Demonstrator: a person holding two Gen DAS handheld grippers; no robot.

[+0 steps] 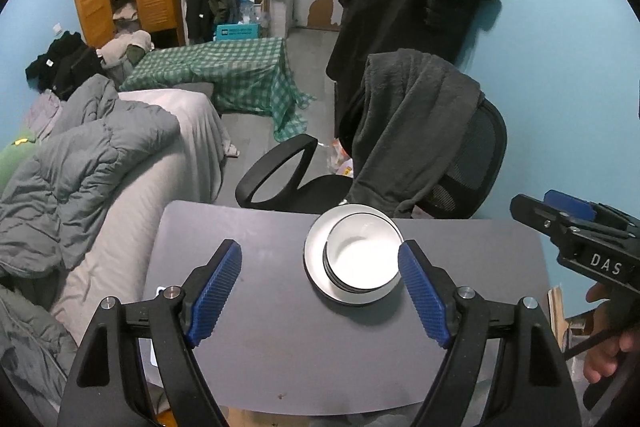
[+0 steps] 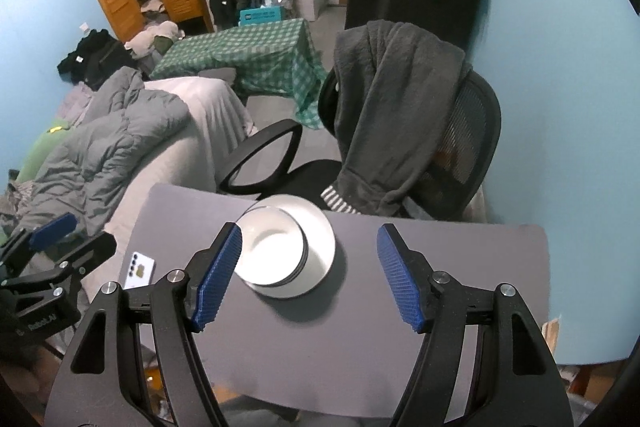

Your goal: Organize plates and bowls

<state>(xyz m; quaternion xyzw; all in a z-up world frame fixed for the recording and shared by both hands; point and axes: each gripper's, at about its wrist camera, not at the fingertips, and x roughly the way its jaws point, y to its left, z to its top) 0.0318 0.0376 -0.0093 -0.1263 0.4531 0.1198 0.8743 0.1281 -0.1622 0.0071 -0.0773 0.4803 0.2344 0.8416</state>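
Centrally, on the grey bench point(image 1: 280, 347), a stack of white bowls point(image 1: 362, 259) sits on a white plate point(image 1: 316, 259), near the far edge; left claw point(image 1: 320, 291) spread wide above the bench, nothing between its blue pads point(image 1: 214, 291), one pad overlapping the bowls' rim in view; right claw point(image 2: 310, 273) also spread, empty; phone point(image 2: 138, 271) at the bench's left edge; chair point(image 2: 460, 147) draped with a dark robe behind
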